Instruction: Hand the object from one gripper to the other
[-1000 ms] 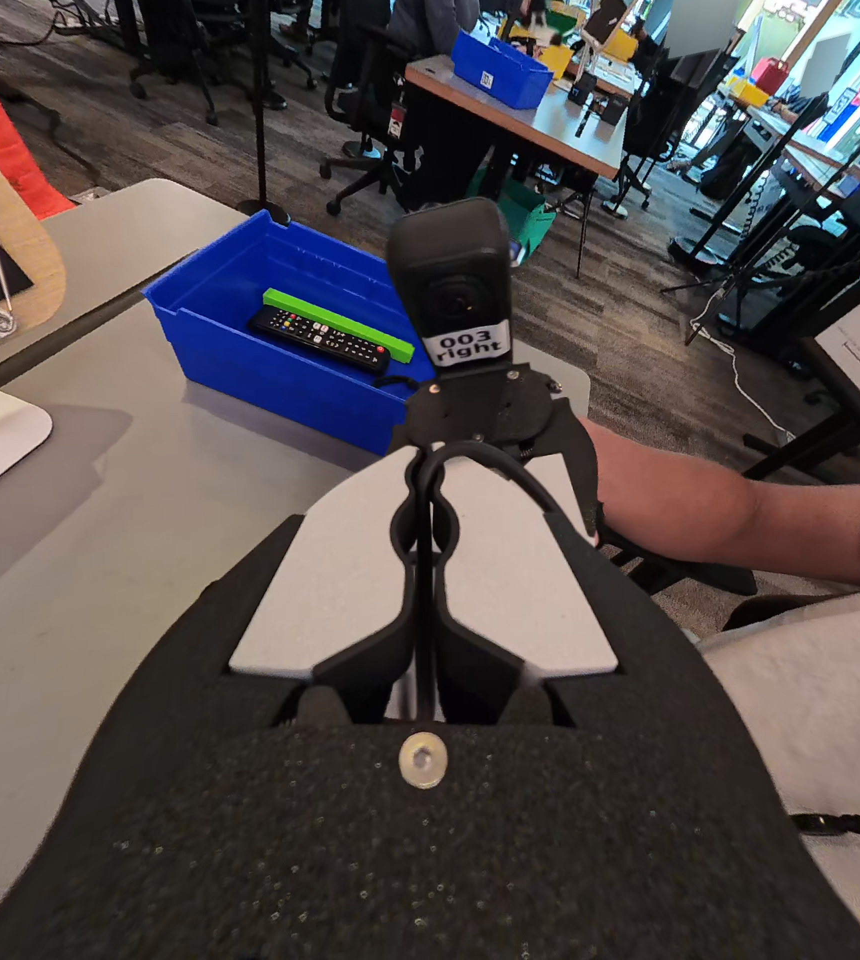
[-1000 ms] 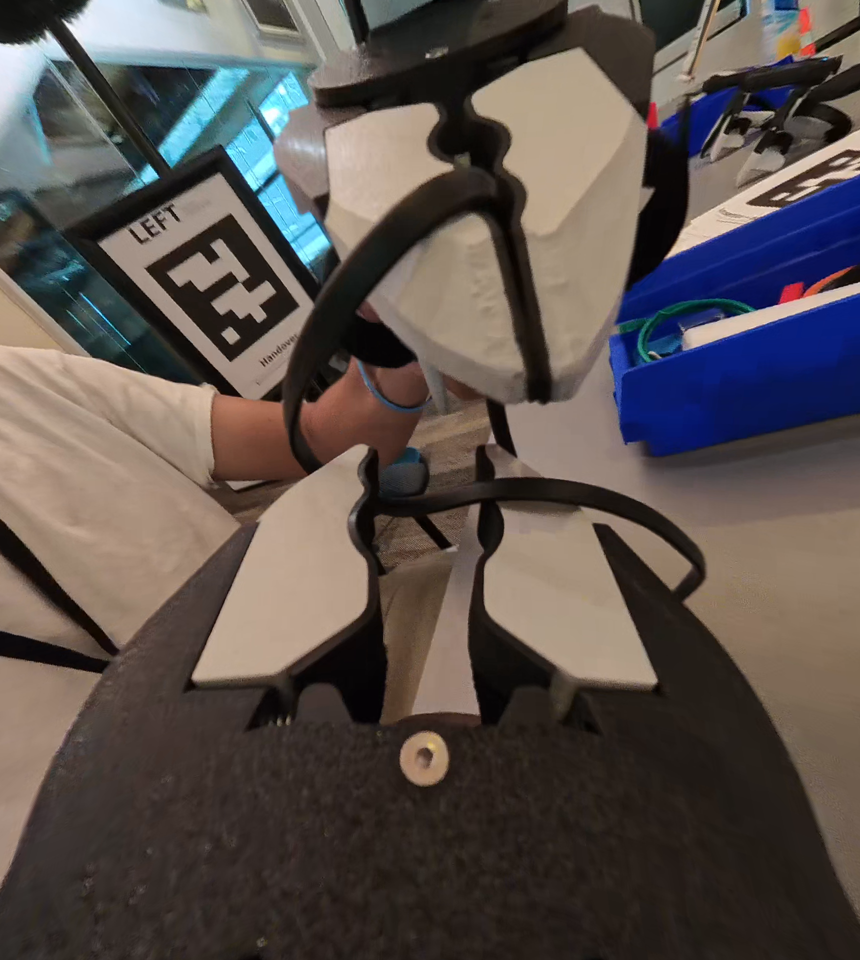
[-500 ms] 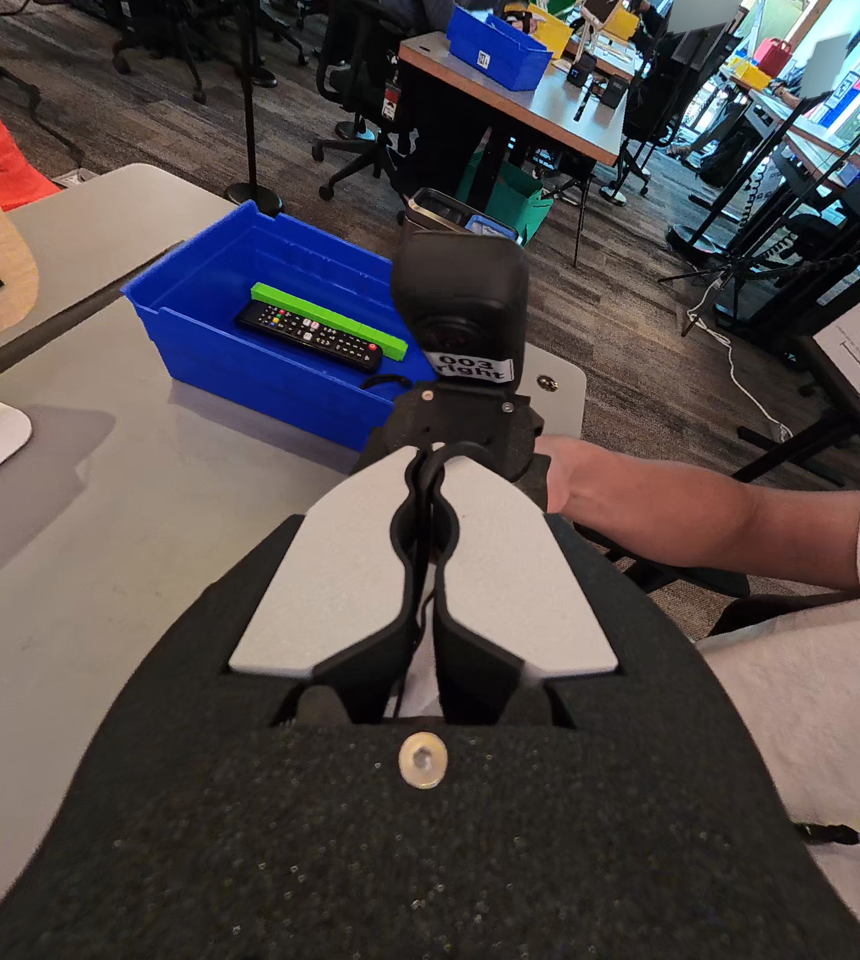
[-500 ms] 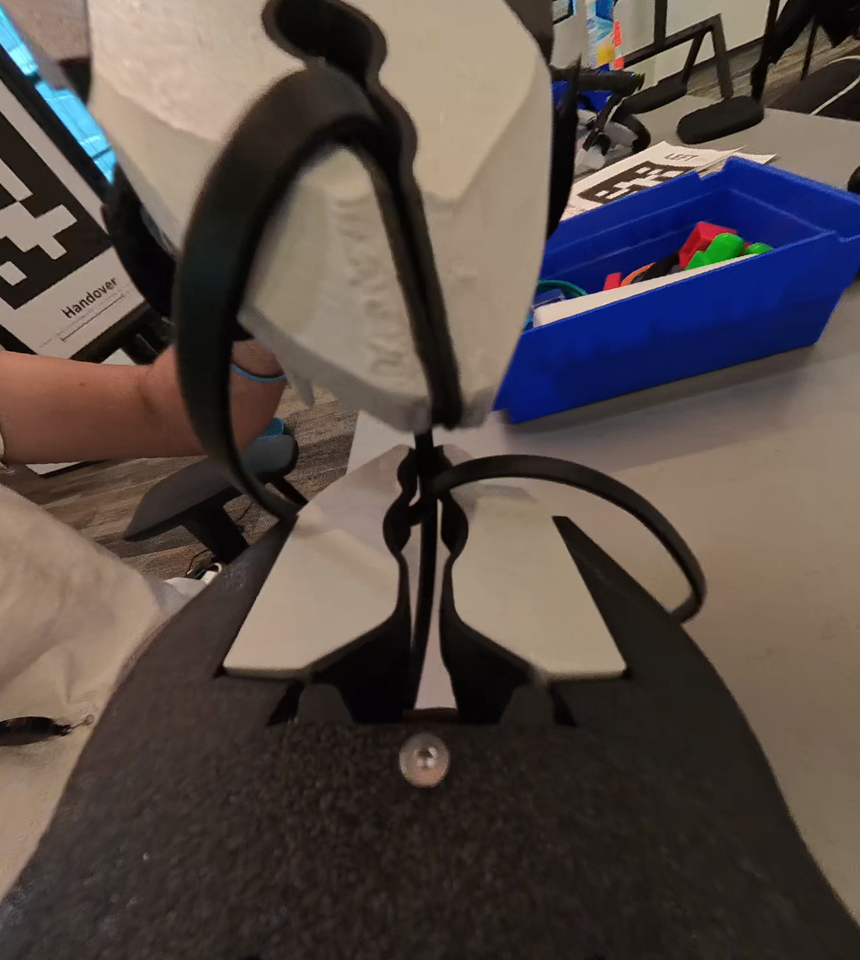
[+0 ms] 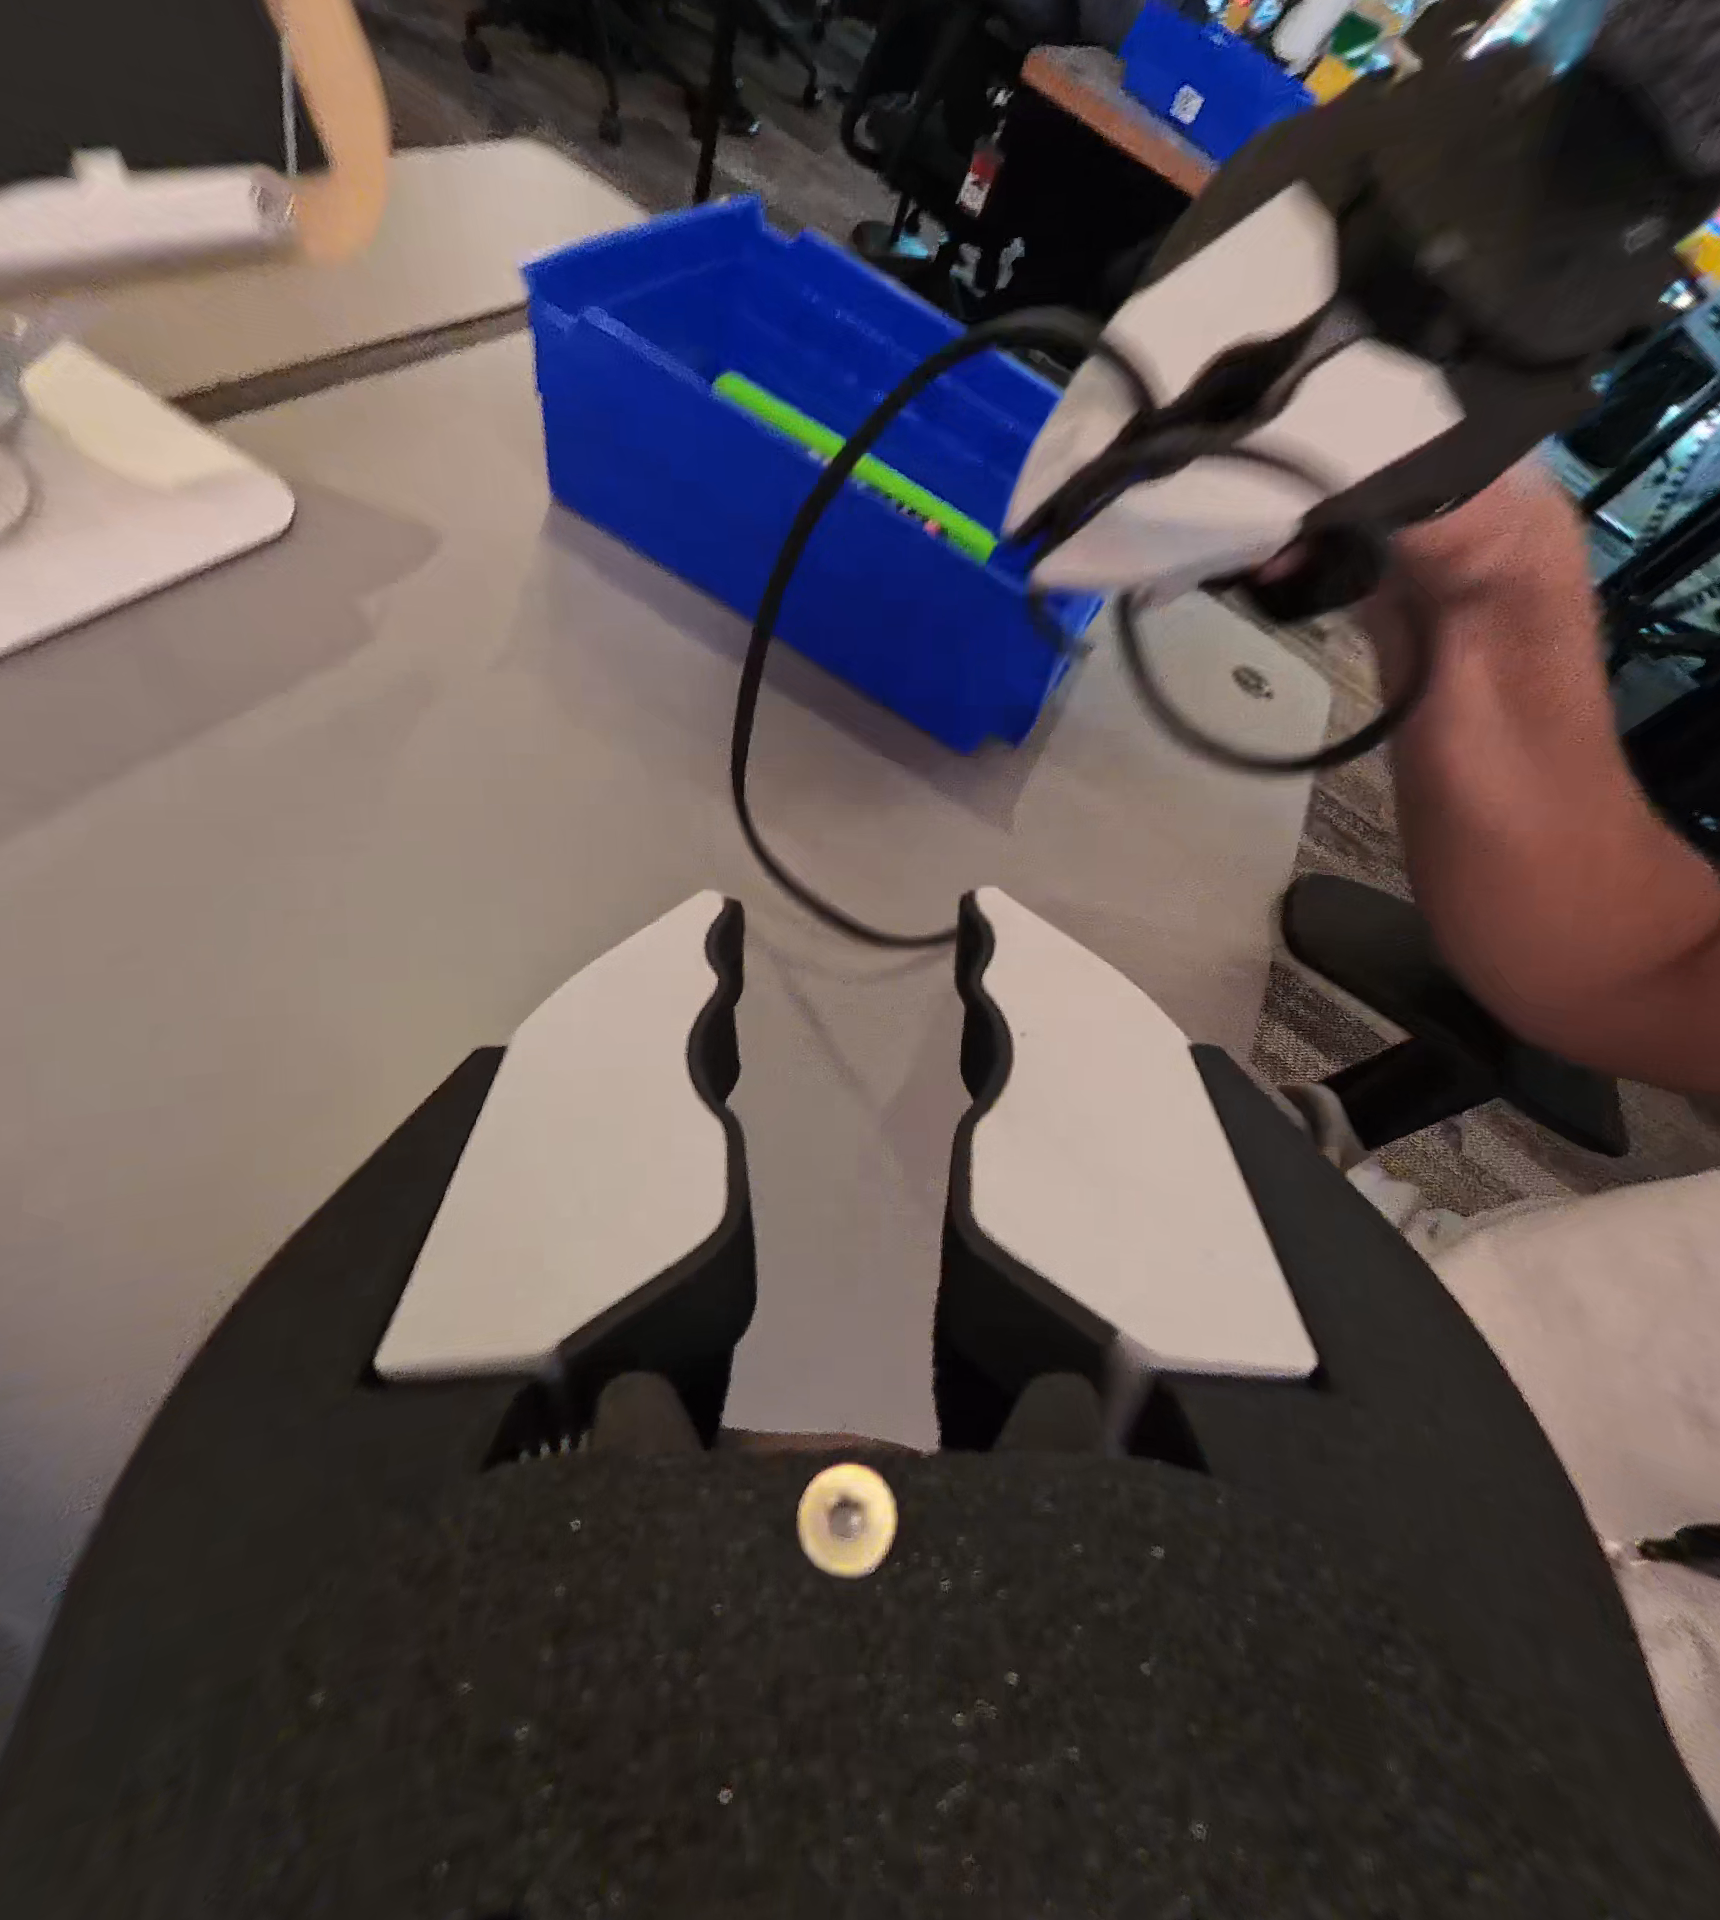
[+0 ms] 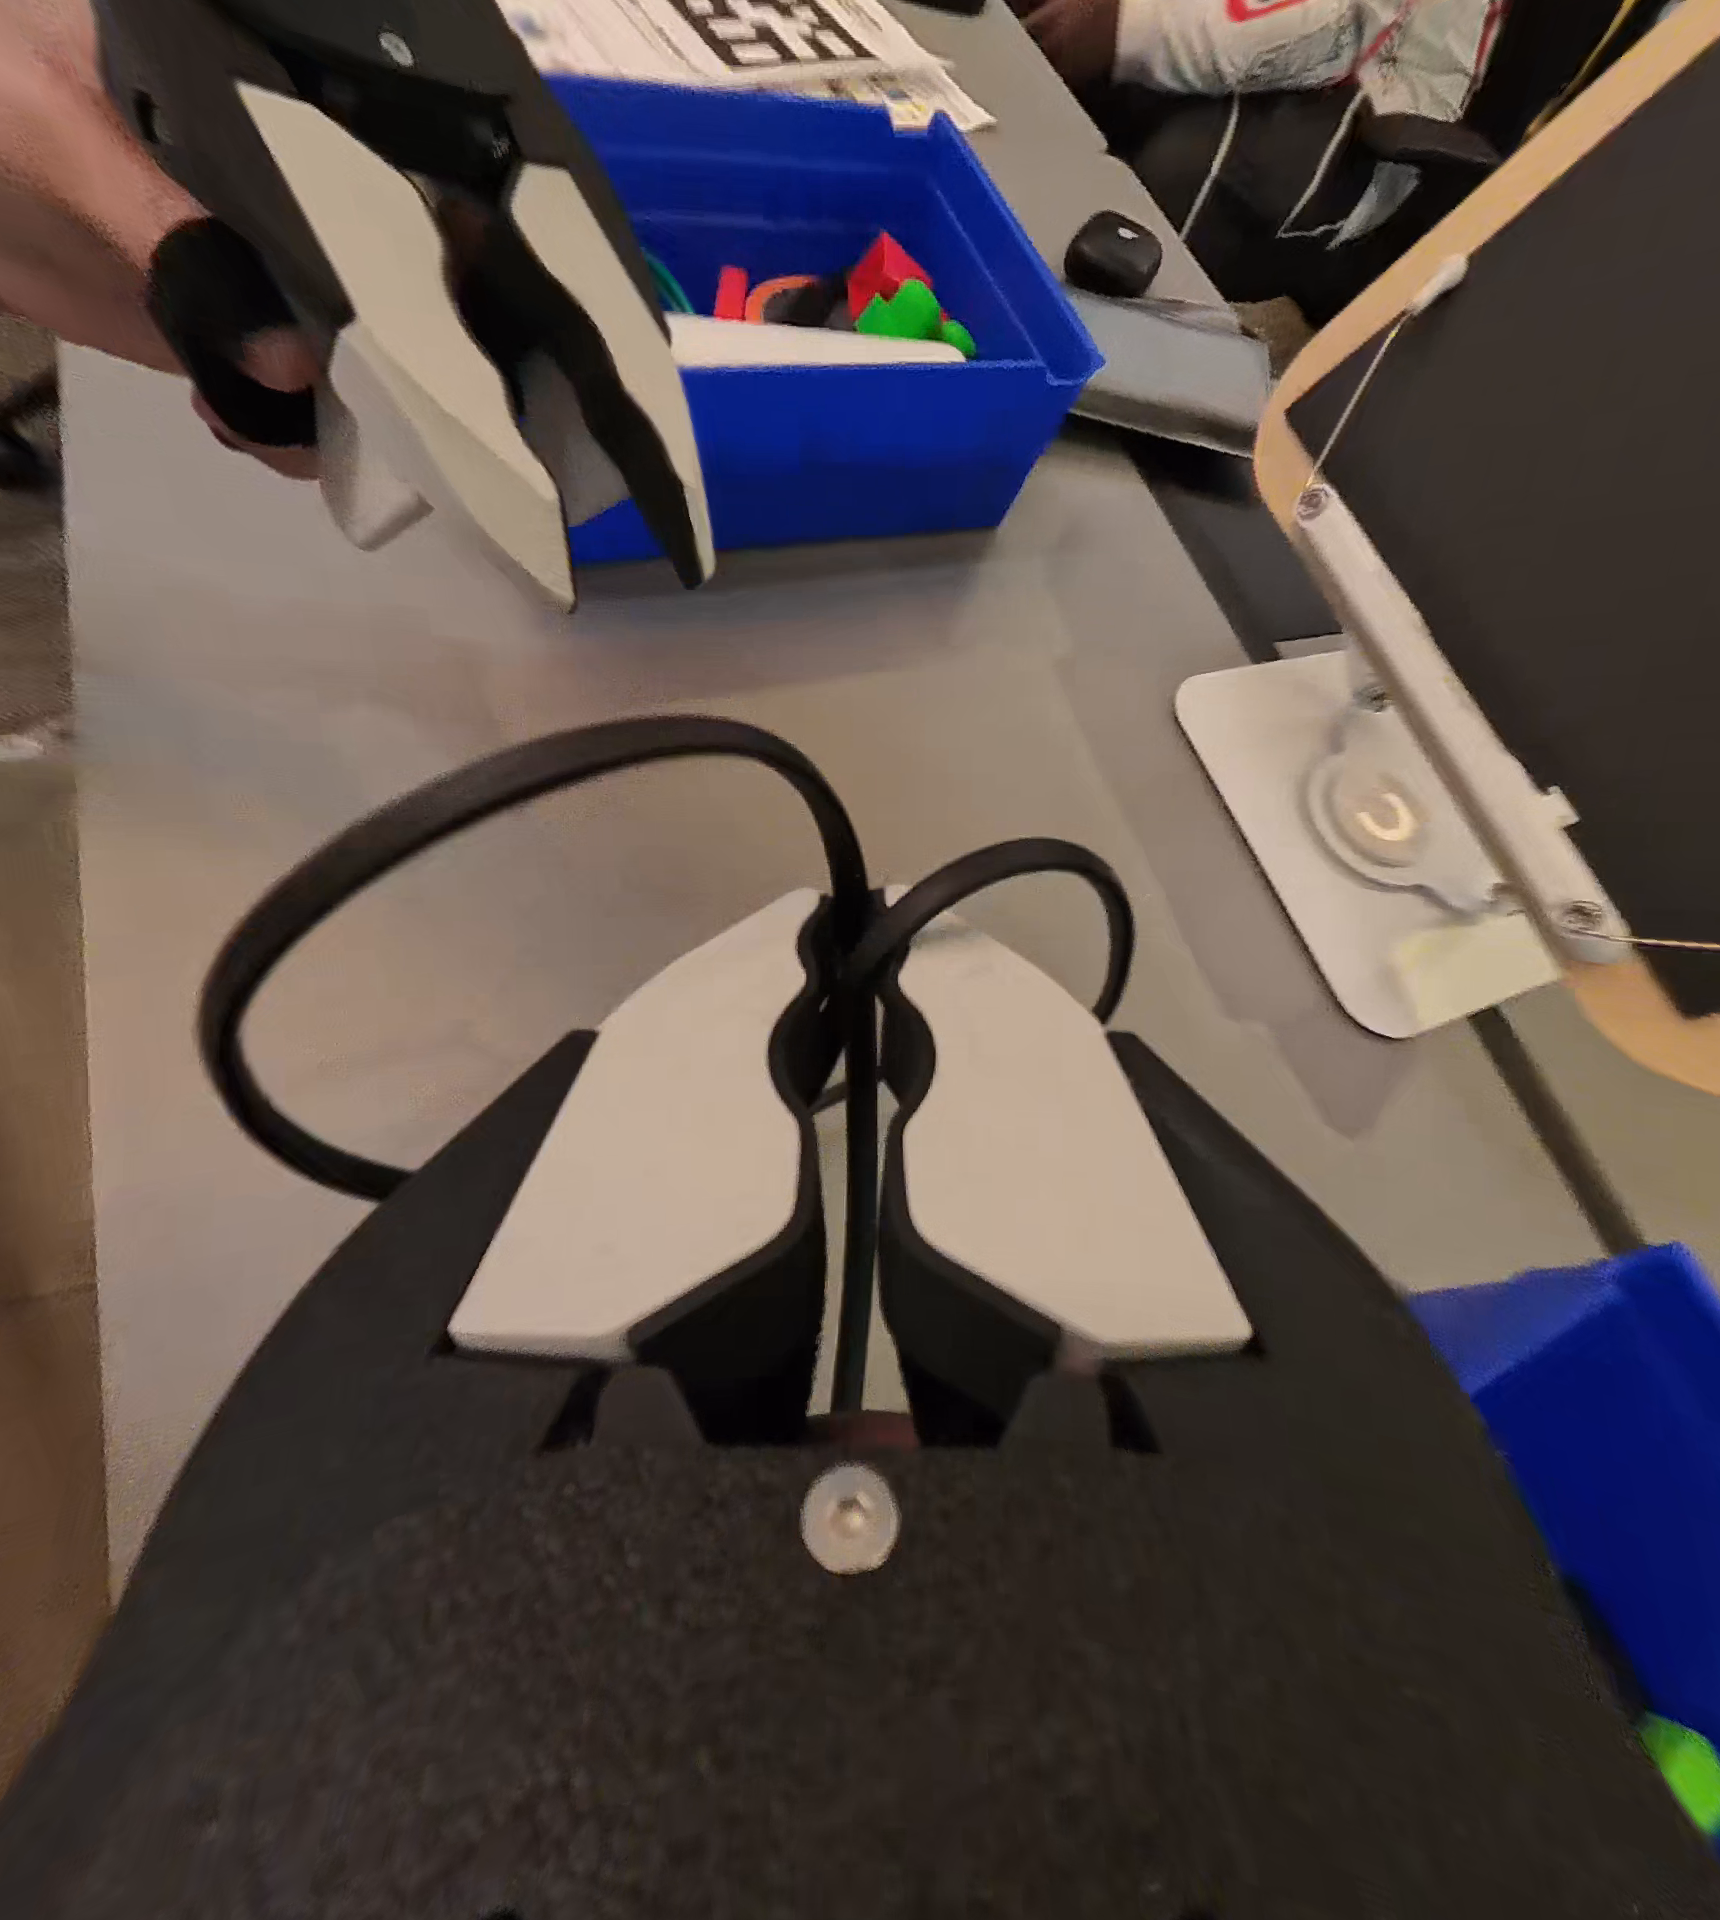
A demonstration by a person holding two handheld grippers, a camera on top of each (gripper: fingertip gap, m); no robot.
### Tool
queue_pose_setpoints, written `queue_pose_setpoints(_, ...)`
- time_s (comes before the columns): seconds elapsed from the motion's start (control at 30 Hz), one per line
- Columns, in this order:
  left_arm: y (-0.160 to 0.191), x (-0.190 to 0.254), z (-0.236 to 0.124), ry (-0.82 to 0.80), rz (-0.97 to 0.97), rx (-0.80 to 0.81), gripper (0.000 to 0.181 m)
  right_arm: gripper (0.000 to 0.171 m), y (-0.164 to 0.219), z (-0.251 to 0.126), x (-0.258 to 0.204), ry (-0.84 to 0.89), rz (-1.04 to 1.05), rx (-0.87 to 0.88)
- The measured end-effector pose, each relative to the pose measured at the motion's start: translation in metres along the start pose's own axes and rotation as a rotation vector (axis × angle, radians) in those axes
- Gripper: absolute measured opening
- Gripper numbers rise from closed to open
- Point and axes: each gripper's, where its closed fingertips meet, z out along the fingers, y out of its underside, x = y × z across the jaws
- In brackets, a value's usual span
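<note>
While the handover reads as just finished, each line below takes one part of the scene.

Right fingers [image 6: 851,971]: clenched on the thin black rubber loop [image 6: 336,914], which is pinched near the tips so that one large bow bulges to one side and a small bow to the other; a strand runs back down the slot between them. Gripping at the middle likely keeps the floppy band from slipping out.

Left fingers [image 5: 845,925]: released, spread with bare grey counter [image 5: 264,831] showing through the gap; nothing is held. In the right wrist view the left gripper [image 6: 617,582] hangs tilted downward, apart from the loop.

Task object: held only by the right gripper [image 5: 1032,540], above the counter, touching nothing else that I can see.

Surroundings: a blue plastic bin with a green bar [image 5: 835,582] sits behind on the left gripper's view; another blue bin of small coloured parts [image 6: 866,436] stands past the left gripper.

Change from earlier: half a second ago both pairs of fingers were shut on the loop, tip to tip. Now the left pair has opened and the grippers have drawn well apart, with the loop gone over to the right.
</note>
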Motion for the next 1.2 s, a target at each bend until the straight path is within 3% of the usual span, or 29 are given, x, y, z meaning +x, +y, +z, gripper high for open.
queue_pose_setpoints(0.13, 0.019, -0.007, -0.002, 0.006, -0.005, 0.030, 0.041, 0.005, -0.015, -0.014, -0.033, -0.150, -0.067, 0.049)
queue_pose_setpoints(0.4, 0.012, 0.064, 0.020, 0.133, 0.329, 0.031, 0.079, 0.003, -0.038, -0.027, -0.099, -0.549, -0.052, 0.200)
queue_pose_setpoints(0.47, 0.013, 0.072, 0.030, 0.149, 0.347, 0.022, 0.075, 0.005, -0.045, -0.028, -0.105, -0.570, -0.056, 0.232)
queue_pose_setpoints(0.5, 0.016, 0.076, 0.034, 0.172, 0.354, 0.010, 0.062, 0.009, -0.046, -0.028, -0.104, -0.560, -0.056, 0.232)
queue_pose_setpoints(0.57, 0.023, 0.083, 0.037, 0.212, 0.374, -0.029, 0.000, 0.005, -0.042, -0.024, -0.093, -0.491, -0.052, 0.205)
queue_pose_setpoints(0.83, 0.000, 0.061, 0.018, 0.084, 0.316, 0.028, 0.000, 0.006, -0.012, -0.011, -0.048, -0.265, -0.021, 0.059)
queue_pose_setpoints(1.07, 0.006, 0.035, 0.027, -0.121, 0.377, -0.035, 0.000, 0.005, 0.044, 0.027, -0.025, -0.069, -0.087, -0.270)
queue_pose_setpoints(1.2, 0.011, 0.033, 0.031, -0.140, 0.383, -0.056, 0.000, 0.004, 0.040, 0.039, -0.021, -0.037, -0.049, -0.248)
